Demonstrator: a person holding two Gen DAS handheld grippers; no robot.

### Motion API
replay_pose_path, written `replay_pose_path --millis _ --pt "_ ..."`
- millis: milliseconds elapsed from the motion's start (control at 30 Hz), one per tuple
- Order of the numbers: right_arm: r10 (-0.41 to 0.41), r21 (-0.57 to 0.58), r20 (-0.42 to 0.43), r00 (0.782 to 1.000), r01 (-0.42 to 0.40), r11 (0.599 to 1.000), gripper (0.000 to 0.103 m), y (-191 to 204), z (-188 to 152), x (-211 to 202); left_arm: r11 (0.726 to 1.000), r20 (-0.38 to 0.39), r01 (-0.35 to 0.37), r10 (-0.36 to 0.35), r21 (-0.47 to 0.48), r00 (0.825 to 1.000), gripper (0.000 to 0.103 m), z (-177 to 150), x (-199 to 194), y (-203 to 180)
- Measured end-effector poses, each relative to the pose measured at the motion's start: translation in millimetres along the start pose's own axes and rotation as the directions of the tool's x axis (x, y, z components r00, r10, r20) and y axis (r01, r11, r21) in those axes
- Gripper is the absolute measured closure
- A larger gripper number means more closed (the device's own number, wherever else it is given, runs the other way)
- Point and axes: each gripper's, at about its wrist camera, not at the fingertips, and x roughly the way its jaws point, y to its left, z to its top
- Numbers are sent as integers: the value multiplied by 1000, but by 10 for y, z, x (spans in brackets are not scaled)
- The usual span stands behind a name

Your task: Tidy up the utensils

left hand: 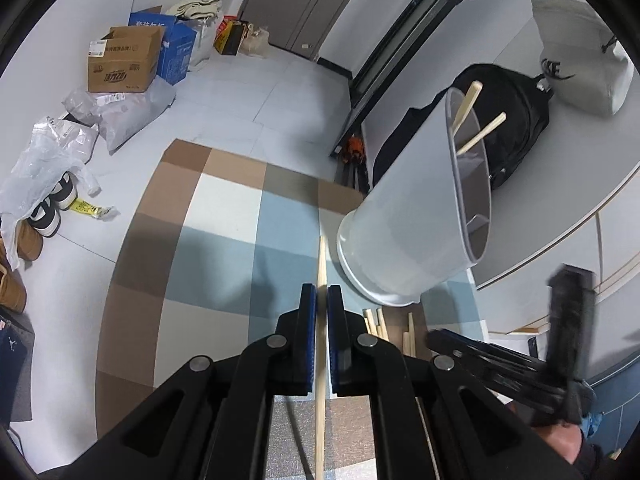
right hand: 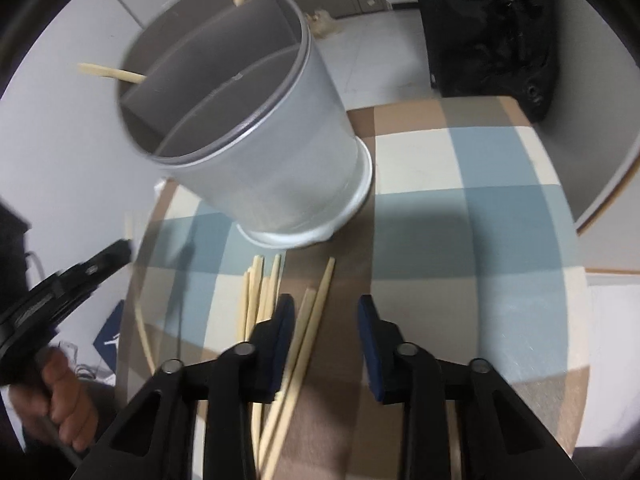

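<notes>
Clearly, the left gripper (left hand: 322, 300) pinches one chopstick (left hand: 320, 360); the right gripper (right hand: 326, 312) (jaws partly spread) hangs over loose chopsticks (right hand: 308, 344) beside the holder (right hand: 256, 128), with bare tablecloth (right hand: 480, 240) toward the table's right edge.

Even, cool indoor light is seen in both fisheye views, soft shadows being cast on the checked tablecloth (right hand: 460, 208), straight lines being bowed toward the black-vignetted corners, and motion blur being shown at the right edge of the left wrist view.

Pale wooden chopsticks (right hand: 308, 328), grey holder (right hand: 256, 128), blue-brown-cream checked cloth (right hand: 480, 220).
</notes>
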Motion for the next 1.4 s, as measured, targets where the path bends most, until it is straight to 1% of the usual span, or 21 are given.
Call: replay_pose_path --millis 67,167,200,233,267,333,367,500,567,667,800,867,900,933,967,1033,1100,1167,1200,1333,1400 --pt "-13 12 -12 1000 14 1000 80 30 56 71 1000 1 3 -3 -2 1000 102 7 -6 24" --pt "-49 16 -40 998 49 999 85 86 114 189 1000 4 21 -21 -19 1000 102 18 -24 71" --pt "-77 15 -55 996 78 997 86 110 120 239 999 6 23 -22 -22 1000 102 23 -32 77" --pt "-95 14 -45 994 96 995 87 136 139 233 999 8 23 -23 -23 1000 102 27 -38 84" --pt "-115 14 -51 992 116 993 90 164 145 240 999 9 24 -23 -21 1000 102 29 -42 85" --pt "-155 31 -51 987 157 987 99 157 147 249 1000 14 22 -22 -18 1000 102 31 -48 86" --pt "-166 39 -51 985 168 985 99 152 140 246 1000 14 20 -20 -12 1000 102 33 -50 77" --pt "-179 43 -43 983 181 983 100 140 94 217 1000 23 14 -14 5 1000 102 28 -75 53" --pt "-166 68 -38 985 168 983 103 88 63 178 1000 28 17 -17 9 999 102 23 -95 56" --pt "-154 97 -5 988 154 983 103 13 72 55 1000 41 17 -18 15 999 102 8 -125 49" --pt "-140 82 38 989 136 987 103 -12 47 -133 1000 40 15 -16 23 999 102 -4 -115 22" --pt "-116 87 29 993 113 990 103 -46 54 -149 1000 35 12 -13 22 999 102 -17 -105 20" --pt "-85 92 12 996 84 992 103 -68 53 -126 1000 34 11 -12 18 999 102 -22 -102 21" --pt "-74 90 -9 997 75 993 103 -76 50 -90 1000 33 12 -13 15 999 102 -27 -101 25" --pt "-86 83 -27 996 88 993 101 -79 45 -50 1000 32 11 -12 11 999 102 -33 -101 28" --pt "-81 63 -38 996 84 994 100 -62 26 4 1000 33 7 -7 6 999 102 -40 -106 38" --pt "-101 48 -54 993 103 993 100 -14 38 54 1000 31 6 -6 1 999 102 -45 -106 47" --pt "-93 35 -69 993 96 995 100 11 47 109 1000 30 2 -2 -5 1000 102 -46 -100 65" --pt "-118 12 -74 990 119 993 98 44 43 136 1000 26 2 -1 -8 1000 102 -42 -90 69" --pt "-193 -64 -78 978 188 980 97 135 29 155 1000 19 1 0 -12 1000 102 -40 -67 77" --pt "-238 -114 -73 969 229 967 97 203 27 169 1000 18 0 0 -9 1000 102 -38 -63 71"
